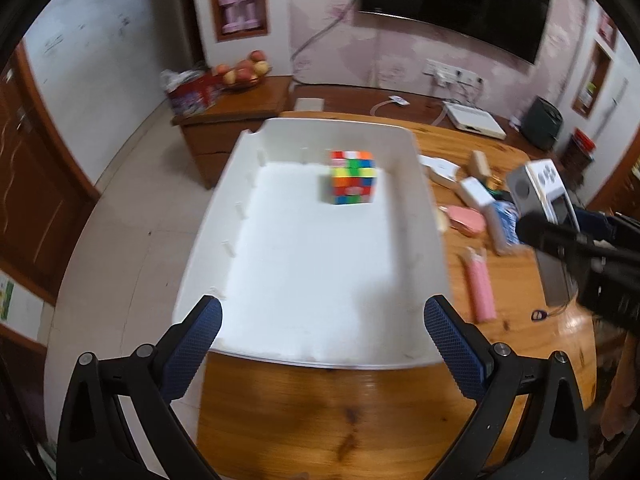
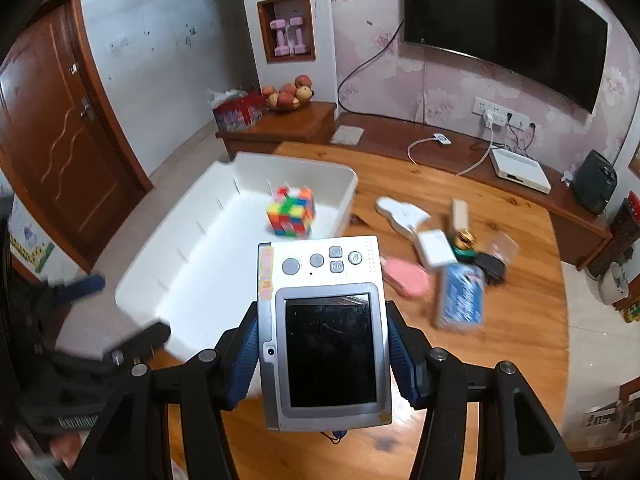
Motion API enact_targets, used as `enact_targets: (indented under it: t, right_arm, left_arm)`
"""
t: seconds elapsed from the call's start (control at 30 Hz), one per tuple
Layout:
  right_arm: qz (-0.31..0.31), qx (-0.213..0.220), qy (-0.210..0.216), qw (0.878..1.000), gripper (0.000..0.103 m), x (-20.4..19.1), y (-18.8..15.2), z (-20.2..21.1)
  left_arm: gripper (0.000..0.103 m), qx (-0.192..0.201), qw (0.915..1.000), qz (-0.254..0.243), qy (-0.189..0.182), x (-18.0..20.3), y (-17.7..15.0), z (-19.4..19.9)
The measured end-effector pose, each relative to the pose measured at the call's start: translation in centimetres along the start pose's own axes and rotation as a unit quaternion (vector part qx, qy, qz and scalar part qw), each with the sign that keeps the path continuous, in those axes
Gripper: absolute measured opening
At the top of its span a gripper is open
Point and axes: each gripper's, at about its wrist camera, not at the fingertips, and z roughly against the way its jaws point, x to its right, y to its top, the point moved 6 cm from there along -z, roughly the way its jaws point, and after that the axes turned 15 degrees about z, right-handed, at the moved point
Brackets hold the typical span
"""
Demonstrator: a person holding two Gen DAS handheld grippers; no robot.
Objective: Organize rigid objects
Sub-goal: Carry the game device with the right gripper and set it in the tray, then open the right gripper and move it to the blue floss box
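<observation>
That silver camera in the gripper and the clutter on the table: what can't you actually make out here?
- Camera: its front is turned away in the right wrist view; in the left wrist view it is blurred.
- Its strap: mostly hidden below the body.
- Blue packet: print smeared by motion blur.
- Small items beyond the white box: too blurred to identify.
- Right gripper: blurred in the left wrist view.

You see a plain white bin (image 1: 424,208) on a honey-orange wooden table (image 2: 500,320) with dark grain streaks. Inside sits a cube (image 1: 353,177) chequered in red, yellow, green, orange and blue. Your right gripper's (image 2: 324,354) blue cross-hatched pads flank a silver-and-white camera (image 2: 324,332) with a black screen and grey buttons. Nearby lie a pink case (image 1: 480,290) and a blue patterned packet (image 2: 460,298).
</observation>
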Motion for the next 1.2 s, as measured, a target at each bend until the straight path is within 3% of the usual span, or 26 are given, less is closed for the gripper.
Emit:
enact_targets:
  t: [0.13,0.27,0.43,0.7,0.9,1.0,1.2]
  right_arm:
    - [-0.015,-0.002,0.021,1.0,0.058,-1.8,2.5,-3.2]
    - [-0.008,-0.04,0.03,0.999,0.058,-3.7,3.5,-7.8]
    - [-0.02,-0.098,0.04,0.994,0.058,-5.2,2.3,-12.2]
    - [-0.022,-0.171,0.036,0.984,0.058,-6.1,-0.1,-15.1]
    - [0.003,-0.176,0.022,0.984,0.059,-6.8,0.0,-15.4]
    - [0.008,-0.178,0.021,0.984,0.069,-7.0,0.0,-15.5]
    - [-0.004,-0.147,0.022,0.989,0.07,-6.2,0.6,-13.8]
  left_arm:
    - [0.101,-0.016,0.9995,0.026,0.004,-2.4,0.0,-1.4]
    - [0.101,-0.026,0.9991,0.032,0.01,-3.6,-0.5,-2.4]
    - [0.101,-0.032,0.9986,0.038,0.018,-4.4,-0.5,-3.6]
    - [0.101,-0.031,0.9979,0.039,0.041,-5.1,-0.2,-5.2]
    - [0.101,-0.035,0.9977,0.04,0.043,-5.4,-0.3,-5.4]
    - [0.101,-0.034,0.9977,0.041,0.041,-5.3,-0.2,-5.2]
    - [0.101,-0.029,0.9981,0.042,0.035,-5.1,-0.1,-4.6]
